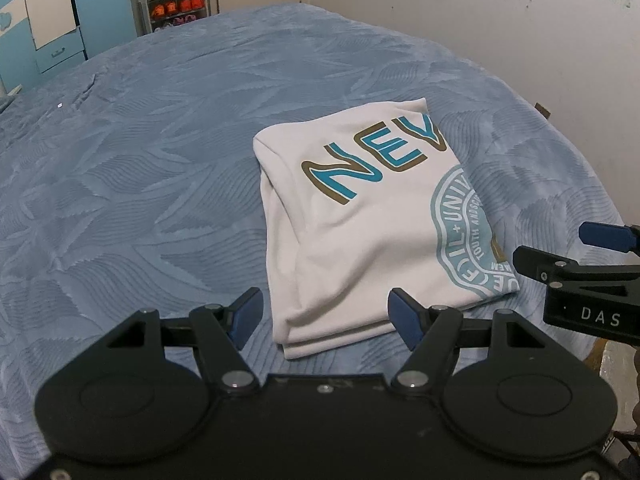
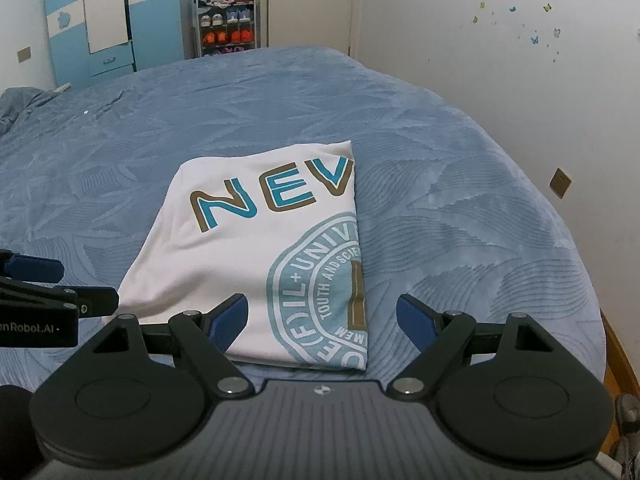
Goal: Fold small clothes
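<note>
A white T-shirt (image 1: 360,224) printed with blue letters and a pale blue round seal lies folded into a rectangle on the blue bedspread (image 1: 140,168). My left gripper (image 1: 326,316) hovers open at the shirt's near left corner, with nothing between its blue pads. In the right wrist view the same T-shirt (image 2: 248,248) lies just ahead of my right gripper (image 2: 322,320), which stands open over the shirt's near right corner. Each gripper shows in the other's view: the right gripper (image 1: 576,256) at the right edge, the left gripper (image 2: 48,284) at the left edge.
The bed's right edge runs along a white wall (image 2: 480,60) with small butterfly stickers. A blue and white wardrobe (image 2: 100,20) and a shoe rack (image 2: 228,24) stand beyond the far end. Rumpled blue fabric (image 2: 20,108) lies at the far left.
</note>
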Demonstrator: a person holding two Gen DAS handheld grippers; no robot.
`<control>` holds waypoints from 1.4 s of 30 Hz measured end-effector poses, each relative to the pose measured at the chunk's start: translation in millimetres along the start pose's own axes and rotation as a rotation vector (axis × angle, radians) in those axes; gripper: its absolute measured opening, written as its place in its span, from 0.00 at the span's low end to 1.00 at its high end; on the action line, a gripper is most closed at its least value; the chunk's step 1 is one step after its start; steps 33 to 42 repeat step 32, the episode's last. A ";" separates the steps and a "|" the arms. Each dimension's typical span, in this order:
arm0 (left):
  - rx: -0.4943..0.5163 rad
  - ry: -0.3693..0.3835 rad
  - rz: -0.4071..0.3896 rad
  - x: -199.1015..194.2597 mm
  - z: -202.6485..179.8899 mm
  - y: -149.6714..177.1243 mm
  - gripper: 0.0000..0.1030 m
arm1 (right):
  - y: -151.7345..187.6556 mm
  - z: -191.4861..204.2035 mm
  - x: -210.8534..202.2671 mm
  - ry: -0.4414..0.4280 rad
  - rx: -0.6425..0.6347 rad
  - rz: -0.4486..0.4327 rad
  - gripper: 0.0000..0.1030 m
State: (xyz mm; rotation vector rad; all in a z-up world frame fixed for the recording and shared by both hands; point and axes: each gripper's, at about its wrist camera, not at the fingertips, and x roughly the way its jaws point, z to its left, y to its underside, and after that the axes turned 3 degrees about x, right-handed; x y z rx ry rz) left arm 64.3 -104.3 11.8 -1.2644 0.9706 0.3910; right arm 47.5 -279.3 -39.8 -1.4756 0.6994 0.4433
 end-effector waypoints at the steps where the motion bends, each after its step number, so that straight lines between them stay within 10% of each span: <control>1: -0.002 0.001 0.000 0.1 0.2 0.0 0.69 | 0.1 -0.1 -0.1 0.001 0.000 0.000 0.95; 42: 0.005 -0.005 -0.066 -9.9 -0.5 9.6 0.69 | -0.6 0.2 -6.2 0.008 -0.008 -0.008 0.95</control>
